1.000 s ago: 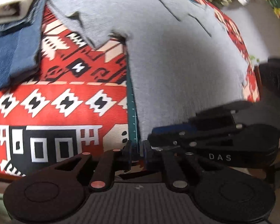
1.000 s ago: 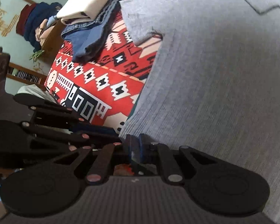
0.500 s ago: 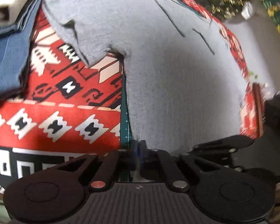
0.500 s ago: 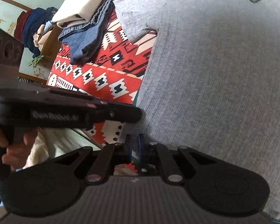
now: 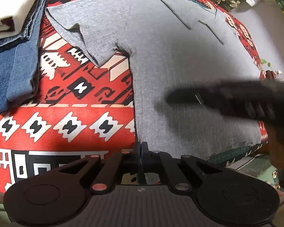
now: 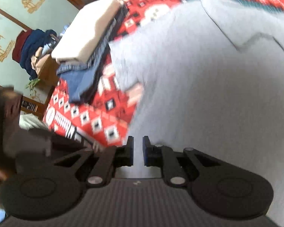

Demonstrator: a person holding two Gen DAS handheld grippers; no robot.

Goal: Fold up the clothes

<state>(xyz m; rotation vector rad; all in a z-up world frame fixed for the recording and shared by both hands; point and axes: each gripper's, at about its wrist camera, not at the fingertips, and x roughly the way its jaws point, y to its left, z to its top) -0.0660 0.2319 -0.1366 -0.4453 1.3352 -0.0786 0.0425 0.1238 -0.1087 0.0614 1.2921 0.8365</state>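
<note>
Left wrist view: the left gripper (image 5: 141,147) is pinched tight on the near hem corner of the grey T-shirt (image 5: 179,60), which lies flat on the red patterned cloth (image 5: 66,98), right of the folded jeans (image 5: 13,62).

Right wrist view: the right gripper (image 6: 137,148) has just been parting; a narrow gap shows between its pads above the T-shirt (image 6: 208,94), nothing pinched.

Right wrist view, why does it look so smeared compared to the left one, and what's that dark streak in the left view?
Right wrist view: motion blur smears the patterned cloth and gray shirt, while that camera's own right claw stays sharp. Left wrist view: the shirt's ribbing is crisp; the dark streak is the other claw, blurred, crossing over the shirt. Both bow toward the edges from the fisheye.
</note>
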